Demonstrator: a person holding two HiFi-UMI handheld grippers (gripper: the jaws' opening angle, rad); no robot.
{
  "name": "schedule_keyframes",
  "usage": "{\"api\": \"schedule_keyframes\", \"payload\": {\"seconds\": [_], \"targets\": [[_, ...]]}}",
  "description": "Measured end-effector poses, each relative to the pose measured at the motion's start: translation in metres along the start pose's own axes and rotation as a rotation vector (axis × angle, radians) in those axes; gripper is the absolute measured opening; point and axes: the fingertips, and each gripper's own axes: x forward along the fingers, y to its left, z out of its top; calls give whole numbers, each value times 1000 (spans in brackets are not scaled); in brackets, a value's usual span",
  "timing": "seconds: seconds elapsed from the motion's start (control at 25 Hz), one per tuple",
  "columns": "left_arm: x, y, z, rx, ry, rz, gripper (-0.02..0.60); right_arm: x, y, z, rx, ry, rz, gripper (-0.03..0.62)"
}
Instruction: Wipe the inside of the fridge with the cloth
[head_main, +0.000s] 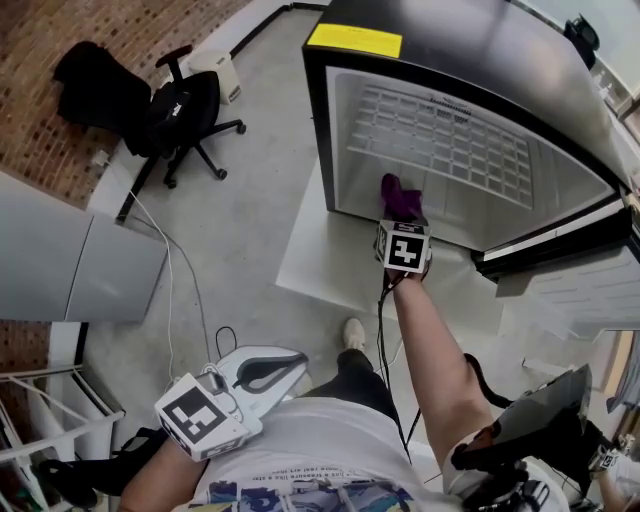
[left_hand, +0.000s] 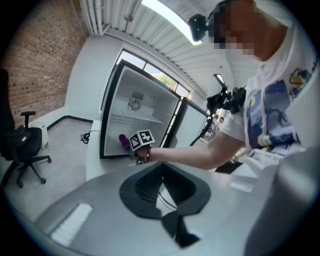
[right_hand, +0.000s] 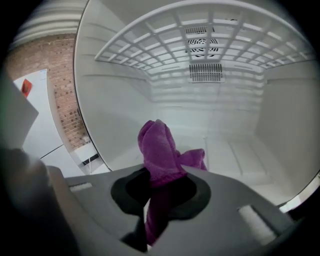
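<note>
The open fridge (head_main: 470, 150) has a white inside, a wire shelf (right_hand: 200, 45) high up and a fan grille on the back wall. My right gripper (head_main: 402, 216) is at the fridge's lower front edge, shut on a purple cloth (head_main: 400, 195). In the right gripper view the cloth (right_hand: 157, 145) stands bunched up out of the gripper (right_hand: 162, 172), above the fridge floor (right_hand: 235, 155) and apart from the walls. My left gripper (head_main: 295, 362) hangs back by my waist, shut and holding nothing. The left gripper view shows the left gripper (left_hand: 162, 165) pointing at the fridge (left_hand: 140, 107) and the cloth (left_hand: 123, 140).
The fridge door (head_main: 570, 260) stands open to the right. A white mat (head_main: 320, 250) lies under the fridge front. A black office chair (head_main: 185, 110) stands at the far left by the brick wall, a cable (head_main: 170, 280) runs over the floor, and a grey cabinet (head_main: 70, 260) is at the left.
</note>
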Motion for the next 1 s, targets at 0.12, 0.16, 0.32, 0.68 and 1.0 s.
{"api": "schedule_keyframes", "payload": {"seconds": [0.12, 0.16, 0.32, 0.68, 1.0], "targets": [[-8, 5, -5, -33, -18, 37, 6, 8, 24, 3, 28, -11, 60, 52], [-10, 5, -6, -47, -27, 48, 6, 10, 33, 5, 39, -16, 85, 52], [-17, 7, -10, -83, -41, 72, 6, 17, 57, 3, 157, -20, 180, 52], [-44, 16, -23, -100, -99, 106, 6, 2, 101, -7, 197, 18, 340, 52], [-60, -9, -27, -29, -147, 7, 6, -89, 98, 6, -24, -65, 295, 52]]}}
